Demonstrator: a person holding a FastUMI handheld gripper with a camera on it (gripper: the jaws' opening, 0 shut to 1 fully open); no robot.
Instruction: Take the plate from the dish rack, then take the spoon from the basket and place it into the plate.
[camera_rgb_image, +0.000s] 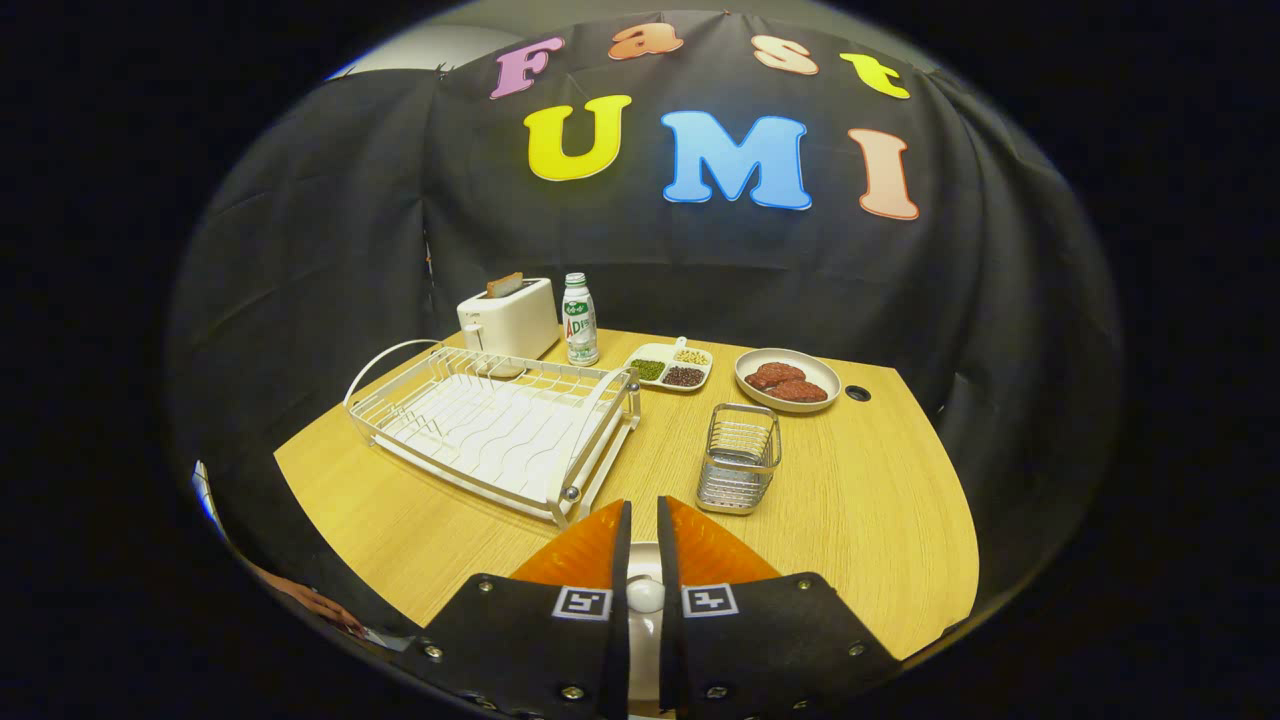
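Fingers of the gripper (643, 505) stood nearly together with a slim gap between them. In that gap, close to the camera, a smooth white piece (645, 595) showed with a rounded knob on it. It may have been the spoon lying over the plate, but too little of it was visible to be sure. Whether both fingers pressed on it could not be told.

Just ahead of the fingers and a little left, the wire rack (500, 430) lay on the table (870, 500), its slots bare. Just ahead and a little right stood the wire basket (740, 460), upright, with nothing seen through its bars. From that, both task items were probably already out and under the gripper.

Beyond the rack were a toaster (510, 315) and a bottle (579, 320). Beyond the basket were a divided dish (670, 365) and a bowl (787, 380) of dark patties.

A glazed plate would likely be stiff, fairly heavy, slippery and chip-prone, so it is best pinched at the rim with a firm, deep bite. A spoon would be light, hard and slick. Its handle near the middle offers the steadiest hold, and it should be lowered gently so it does not clatter or skid off the glaze.
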